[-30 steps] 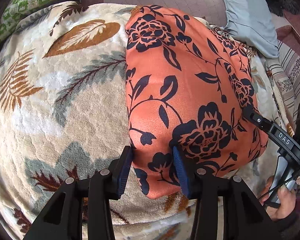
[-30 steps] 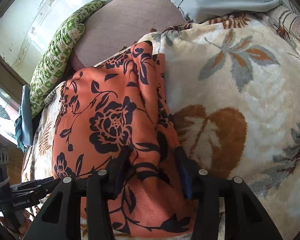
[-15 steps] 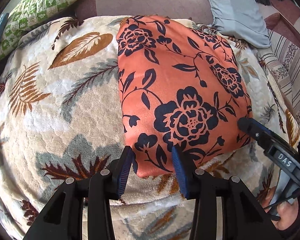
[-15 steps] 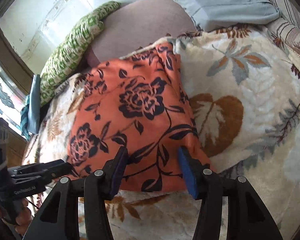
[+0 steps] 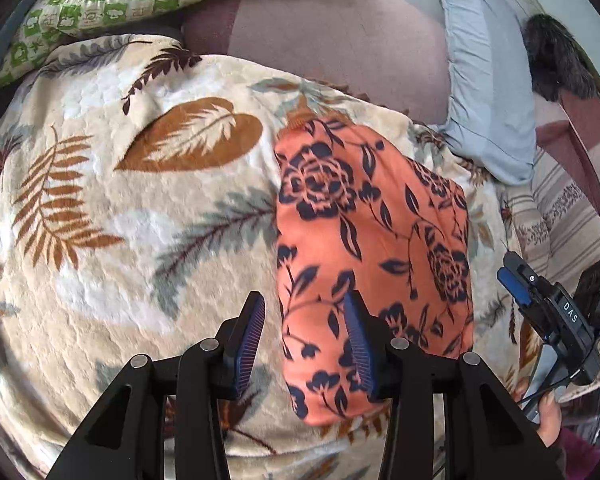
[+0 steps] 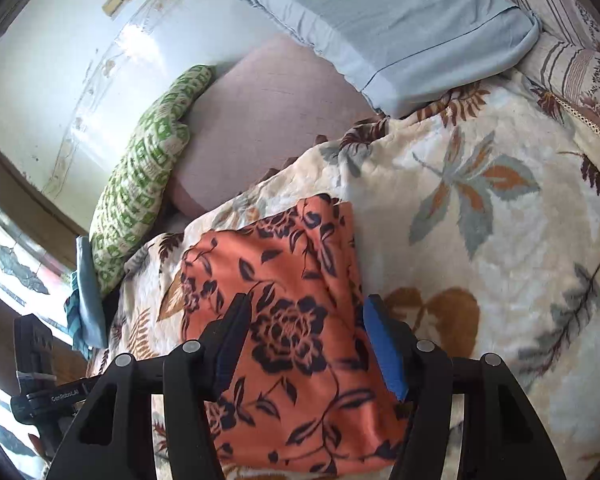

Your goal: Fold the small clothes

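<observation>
Currently an orange garment with a dark floral print (image 5: 374, 248) is seen lying folded flat on a cream leaf-patterned blanket (image 5: 140, 240) spread over the bed. Nothing is pinched by the left claw (image 5: 305, 344): its blue-padded fingers are held spread above the near left edge of the garment, one pad over the blanket, the other over the cloth. In the right wrist view, the garment (image 6: 296, 320) is framed between the fingers of the right claw (image 6: 307, 343), whose jaws are opening; no cloth is gripped and the pads are held clear of the fabric. The right claw (image 5: 516, 288) is also seen at the right edge of the left wrist view, beside the garment, with a hand (image 5: 548, 420) below it. A green checked pillow (image 6: 148, 184), a mauve cushion (image 6: 268, 120) and a light blue pillow (image 6: 400, 28) are placed at the far end of the bed.
</observation>
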Motion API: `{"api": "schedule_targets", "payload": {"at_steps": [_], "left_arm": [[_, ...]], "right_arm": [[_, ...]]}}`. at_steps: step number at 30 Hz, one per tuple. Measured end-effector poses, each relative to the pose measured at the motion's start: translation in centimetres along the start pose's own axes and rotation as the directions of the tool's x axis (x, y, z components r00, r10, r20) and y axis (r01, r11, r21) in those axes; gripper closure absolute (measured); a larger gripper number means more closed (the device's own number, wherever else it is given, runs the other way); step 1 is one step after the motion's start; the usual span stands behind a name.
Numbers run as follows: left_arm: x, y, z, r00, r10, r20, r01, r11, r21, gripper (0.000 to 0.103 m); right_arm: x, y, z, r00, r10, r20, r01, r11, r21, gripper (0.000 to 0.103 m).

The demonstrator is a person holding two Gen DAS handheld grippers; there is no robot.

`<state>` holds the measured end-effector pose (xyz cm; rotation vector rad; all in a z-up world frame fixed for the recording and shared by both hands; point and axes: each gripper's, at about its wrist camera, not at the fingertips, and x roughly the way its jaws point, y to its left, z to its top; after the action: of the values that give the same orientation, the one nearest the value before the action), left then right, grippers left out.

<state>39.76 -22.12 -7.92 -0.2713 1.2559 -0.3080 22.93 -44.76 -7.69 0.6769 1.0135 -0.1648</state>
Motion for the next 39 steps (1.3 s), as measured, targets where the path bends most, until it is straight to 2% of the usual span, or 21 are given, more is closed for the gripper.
{"api": "schedule_targets", "payload": {"at_steps": [4,6,7,8,10,12,13,14,16,18,19,20,21,23,24,27,31,34,36,38,39], "left_arm": [[2.0,-0.6,3.3,0.999,0.028,-0.018,-0.028,0.999,-0.026,0.062],[3.2,-1.3,4.2,0.999,0.032,-0.021,-0.033,0.999,-0.018,0.062],[3.8,-1.6,4.6,0.999,0.044,-0.019,-0.044,0.999,-0.014,0.062],[4.7,-1.9,4.8,0.998,0.054,-0.023,-0.054,0.998,-0.009,0.062],[7.5,-2.1,5.1,0.994,0.089,-0.058,-0.09,0.996,-0.012,0.062],[10.0,-1.7,5.3,0.991,0.094,-0.1,-0.097,0.995,-0.034,0.059],[10.5,-1.5,5.3,0.991,0.081,-0.108,-0.087,0.995,-0.045,0.059],[10.7,-1.4,5.3,0.992,0.066,-0.103,-0.072,0.996,-0.052,0.059],[10.0,-0.9,5.3,0.995,0.028,-0.091,-0.033,0.998,-0.051,0.059],[9.2,-0.1,5.0,0.995,-0.025,-0.092,0.02,0.998,-0.057,0.06],[8.6,0.7,4.7,0.993,-0.069,-0.098,0.063,0.996,-0.066,0.06],[8.3,1.3,4.4,0.987,-0.123,-0.104,0.116,0.99,-0.077,0.059],[8.1,1.8,3.9,0.977,-0.179,-0.114,0.169,0.981,-0.092,0.057],[8.6,2.9,3.1,0.947,-0.29,-0.138,0.273,0.953,-0.129,0.052],[9.0,3.3,2.7,0.935,-0.32,-0.151,0.298,0.942,-0.152,0.052],[10.5,4.4,1.8,0.922,-0.343,-0.18,0.306,0.929,-0.206,0.052],[12.1,4.3,1.6,0.92,-0.342,-0.191,0.3,0.928,-0.22,0.044],[13.4,3.9,2.2,0.922,-0.338,-0.191,0.296,0.93,-0.218,0.037],[14.8,3.4,2.4,0.918,-0.343,-0.2,0.295,0.926,-0.234,0.033],[16.0,3.1,2.4,0.915,-0.342,-0.213,0.287,0.925,-0.251,0.033],[16.2,2.8,2.4,0.92,-0.334,-0.206,0.281,0.927,-0.249,0.031]], "right_arm": [[4.3,-0.2,2.6,0.999,0.01,-0.044,-0.008,0.999,0.051,0.046],[5.9,0.3,3.2,0.998,0.035,-0.051,-0.033,0.999,0.028,0.055],[6.4,0.6,3.5,0.999,0.014,-0.044,-0.013,1.0,0.003,0.066],[7.0,0.7,3.7,0.999,-0.004,-0.041,0.004,1.0,-0.012,0.07],[8.6,-0.2,4.0,0.994,-0.083,-0.066,0.083,0.997,-0.007,0.07],[10.6,-1.9,3.7,0.979,-0.149,-0.136,0.15,0.989,0.002,0.07],[11.0,-2.5,3.6,0.975,-0.164,-0.147,0.166,0.986,0.002,0.068],[10.6,-3.0,3.6,0.981,-0.139,-0.136,0.142,0.99,0.016,0.065],[9.1,-3.7,3.7,0.994,-0.039,-0.105,0.045,0.998,0.055,0.063],[7.9,-4.4,3.5,0.991,0.068,-0.117,-0.058,0.995,0.085,0.061],[7.4,-4.8,3.3,0.985,0.12,-0.126,-0.108,0.99,0.095,0.056],[7.0,-5.0,2.9,0.975,0.169,-0.143,-0.156,0.982,0.103,0.047],[6.9,-5.2,2.5,0.964,0.205,-0.168,-0.189,0.976,0.107,0.043],[7.0,-5.2,1.3,0.951,0.224,-0.214,-0.206,0.973,0.104,0.04],[7.2,-5.3,0.7,0.944,0.233,-0.234,-0.212,0.971,0.11,0.04],[8.1,-5.4,-0.9,0.927,0.263,-0.268,-0.232,0.962,0.143,0.038],[9.6,-4.6,-2.2,0.889,0.336,-0.312,-0.302,0.941,0.152,0.022],[9.8,-4.0,-2.2,0.88,0.355,-0.315,-0.339,0.935,0.106,0.013],[10.1,-4.0,-2.0,0.879,0.368,-0.302,-0.35,0.93,0.116,0.011],[10.2,-3.8,-2.0,0.889,0.352,-0.292,-0.338,0.936,0.099,0.012],[10.2,-3.5,-2.0,0.9,0.326,-0.289,-0.318,0.945,0.076,0.014]]}}
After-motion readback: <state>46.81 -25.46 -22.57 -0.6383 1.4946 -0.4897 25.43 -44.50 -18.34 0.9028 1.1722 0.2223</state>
